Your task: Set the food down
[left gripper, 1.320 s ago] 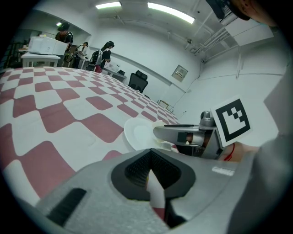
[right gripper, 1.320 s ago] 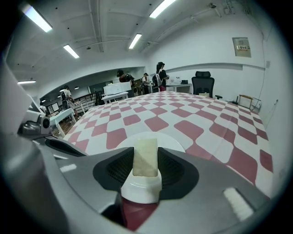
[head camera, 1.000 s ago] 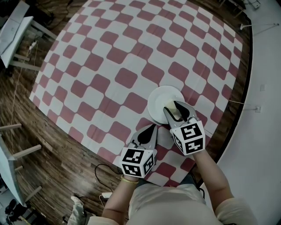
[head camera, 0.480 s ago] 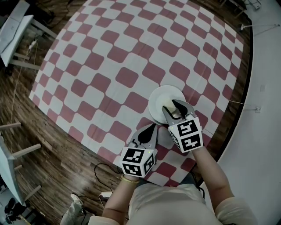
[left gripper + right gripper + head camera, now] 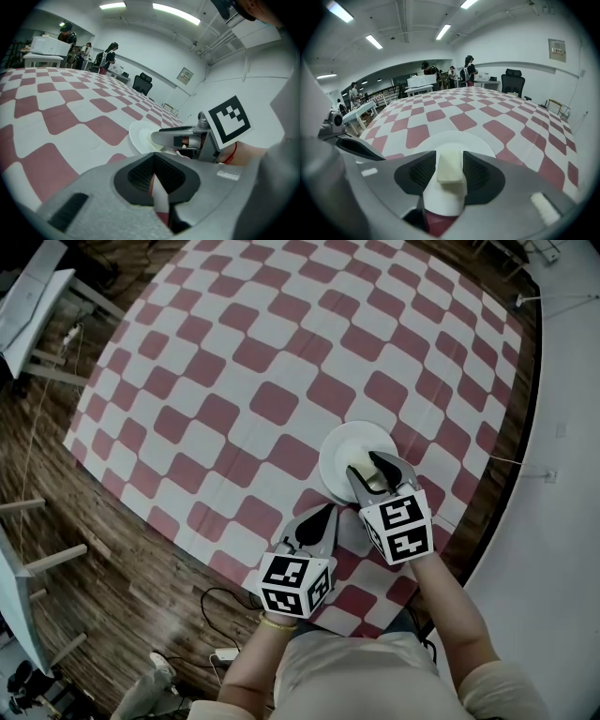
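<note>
A pale block of food (image 5: 449,165) rests on a white plate (image 5: 454,139) near the table's front right edge. My right gripper (image 5: 449,172) straddles it. Its jaws have just been opening, and a thin gap shows on each side of the block, so it is open. In the head view the right gripper (image 5: 375,472) reaches over the plate (image 5: 339,448) with the food (image 5: 368,478) between its fingers. My left gripper (image 5: 324,516) rests shut and empty on the cloth just left of the plate. In the left gripper view its jaws (image 5: 153,161) point past the plate (image 5: 138,136).
A red and white chequered cloth (image 5: 272,399) covers the table, and its front edge lies close to the person's body. Wooden floor (image 5: 122,596) with a cable lies to the left. White tables and several people stand far off in the room (image 5: 70,40).
The right gripper's jaws stand slightly wider around the food block than before. Both hands have stayed where they were.
</note>
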A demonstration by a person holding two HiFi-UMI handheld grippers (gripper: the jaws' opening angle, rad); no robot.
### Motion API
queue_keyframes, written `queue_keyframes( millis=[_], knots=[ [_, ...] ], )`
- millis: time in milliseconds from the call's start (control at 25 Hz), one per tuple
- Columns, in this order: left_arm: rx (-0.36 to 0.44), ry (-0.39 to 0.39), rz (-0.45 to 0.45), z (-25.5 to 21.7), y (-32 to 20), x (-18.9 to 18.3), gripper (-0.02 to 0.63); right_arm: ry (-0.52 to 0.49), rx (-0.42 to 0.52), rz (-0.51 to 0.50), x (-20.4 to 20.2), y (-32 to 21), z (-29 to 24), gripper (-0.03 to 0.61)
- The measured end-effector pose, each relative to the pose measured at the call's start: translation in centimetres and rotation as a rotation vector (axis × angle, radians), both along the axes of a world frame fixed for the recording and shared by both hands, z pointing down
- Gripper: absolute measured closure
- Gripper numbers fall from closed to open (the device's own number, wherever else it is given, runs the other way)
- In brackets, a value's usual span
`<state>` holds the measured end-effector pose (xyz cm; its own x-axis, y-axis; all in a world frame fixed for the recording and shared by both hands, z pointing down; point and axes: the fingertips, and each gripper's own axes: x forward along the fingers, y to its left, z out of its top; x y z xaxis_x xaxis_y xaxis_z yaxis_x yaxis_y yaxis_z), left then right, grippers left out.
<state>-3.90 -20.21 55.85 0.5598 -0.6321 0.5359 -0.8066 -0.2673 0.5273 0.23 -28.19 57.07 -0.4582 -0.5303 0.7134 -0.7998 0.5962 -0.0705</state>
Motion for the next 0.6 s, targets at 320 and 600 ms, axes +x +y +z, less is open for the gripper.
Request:
queue_keyframes(
  millis=[320, 600],
  knots=[
    [0.008, 0.002, 0.002, -0.5, 0.7, 0.0, 0.612, -0.010, 0.008, 0.034, 0.8, 0.9, -0.6, 0.391],
    [0.028, -0.003, 0.015, -1.5, 1.5, 0.1, 0.612, -0.027, 0.023, 0.050, 0.9, 2.3, -1.8, 0.395]
  ],
)
